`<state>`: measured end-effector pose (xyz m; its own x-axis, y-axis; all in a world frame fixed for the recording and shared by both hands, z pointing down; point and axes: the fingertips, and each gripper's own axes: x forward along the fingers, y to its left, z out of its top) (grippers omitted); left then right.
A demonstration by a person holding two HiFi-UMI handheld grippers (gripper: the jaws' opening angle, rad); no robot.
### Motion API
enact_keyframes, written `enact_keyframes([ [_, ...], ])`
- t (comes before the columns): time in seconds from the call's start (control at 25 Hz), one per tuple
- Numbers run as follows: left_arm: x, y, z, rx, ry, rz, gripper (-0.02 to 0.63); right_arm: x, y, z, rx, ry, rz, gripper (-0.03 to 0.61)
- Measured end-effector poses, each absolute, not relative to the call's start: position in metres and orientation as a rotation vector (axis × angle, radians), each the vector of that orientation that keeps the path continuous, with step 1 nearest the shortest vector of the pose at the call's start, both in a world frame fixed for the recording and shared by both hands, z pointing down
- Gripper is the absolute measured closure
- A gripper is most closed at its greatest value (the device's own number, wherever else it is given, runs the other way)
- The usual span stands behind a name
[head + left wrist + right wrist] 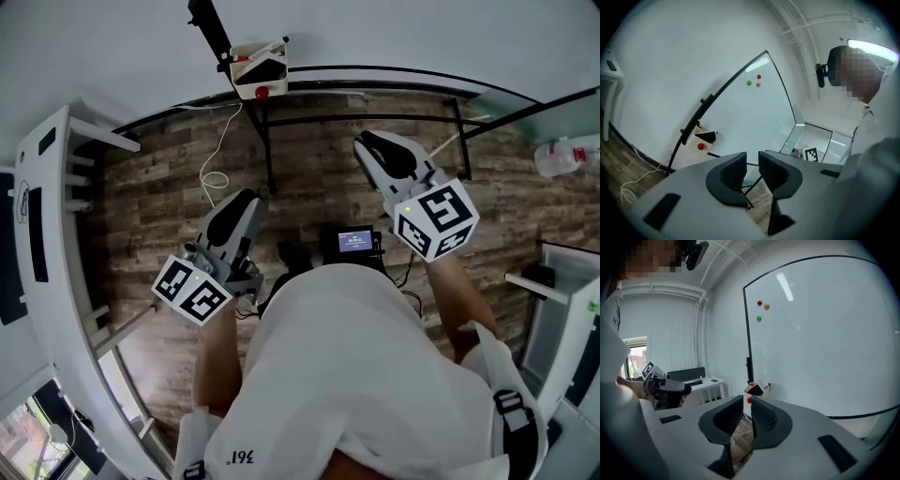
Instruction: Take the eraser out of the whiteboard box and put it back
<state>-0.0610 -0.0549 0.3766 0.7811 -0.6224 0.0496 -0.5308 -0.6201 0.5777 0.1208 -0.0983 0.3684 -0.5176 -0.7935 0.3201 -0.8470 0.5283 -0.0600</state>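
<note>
step: reach eraser (265, 67) in whiteboard box (246, 86) | R gripper (367, 142) & L gripper (246, 200): jaws a slit apart, empty, both well short | tip: open R wider before box, enter square over eraser

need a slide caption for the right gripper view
Empty right tool, jaws narrowly apart, pointing toward the whiteboard box by the whiteboard.

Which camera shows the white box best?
The head view: the box is biggest there, seen from above. The left gripper view shows it small, at the whiteboard's edge. The right gripper view shows it small too, partly hidden behind the jaws.
</note>
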Motion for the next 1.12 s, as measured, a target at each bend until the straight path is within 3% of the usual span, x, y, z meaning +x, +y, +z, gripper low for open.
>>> enact_keyframes([
  [1.12,-0.054,-0.006,0.398,2.345,-0.814,-0.144,0.531,0.097,-0.049,0.395,1.296,-2.518,0.365,0.548],
])
